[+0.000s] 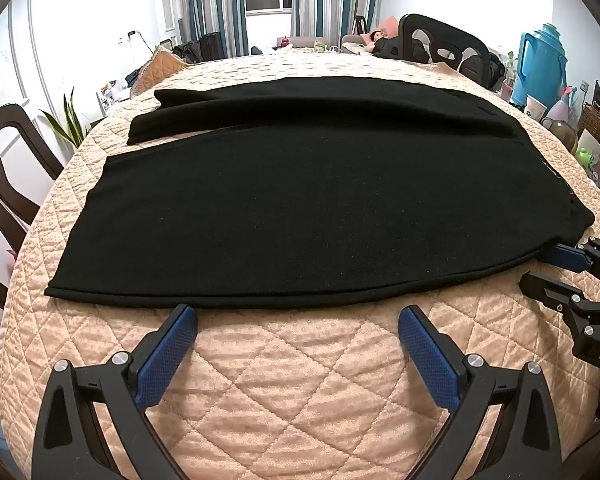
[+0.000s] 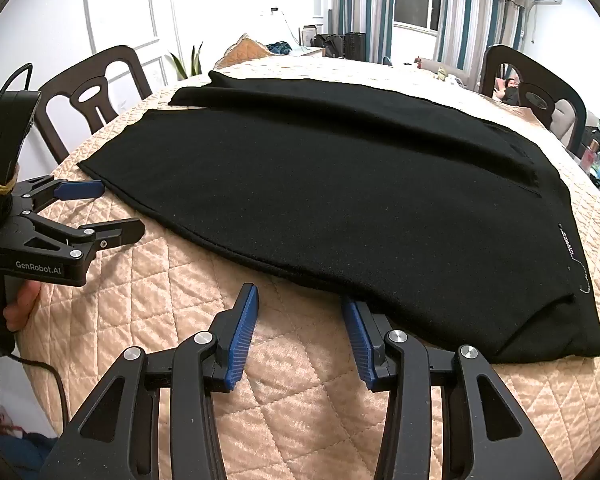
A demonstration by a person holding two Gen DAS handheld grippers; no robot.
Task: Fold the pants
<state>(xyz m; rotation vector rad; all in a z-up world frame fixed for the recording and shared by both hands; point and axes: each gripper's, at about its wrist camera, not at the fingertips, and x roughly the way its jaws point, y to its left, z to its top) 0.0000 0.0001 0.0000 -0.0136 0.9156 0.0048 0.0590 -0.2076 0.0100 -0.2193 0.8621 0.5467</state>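
Black pants [image 1: 308, 200] lie flat on a peach quilted table cover [image 1: 300, 380], legs pointing left and waist to the right; they also show in the right wrist view [image 2: 340, 208]. My left gripper [image 1: 298, 314] is open, its blue pads just short of the near hem edge. My right gripper [image 2: 300, 304] is open at the near edge close to the waist; its right finger [image 2: 360, 332] touches or slips under the cloth edge. The right gripper also appears in the left wrist view [image 1: 548, 268], and the left gripper in the right wrist view [image 2: 116, 208], open.
Dark wooden chairs stand around the table [image 1: 4, 184] [image 1: 444, 44] [image 2: 96, 92] [image 2: 536, 96]. A blue thermos jug [image 1: 540, 64] and several small items crowd the right end. A green plant [image 1: 66, 120] stands at the left.
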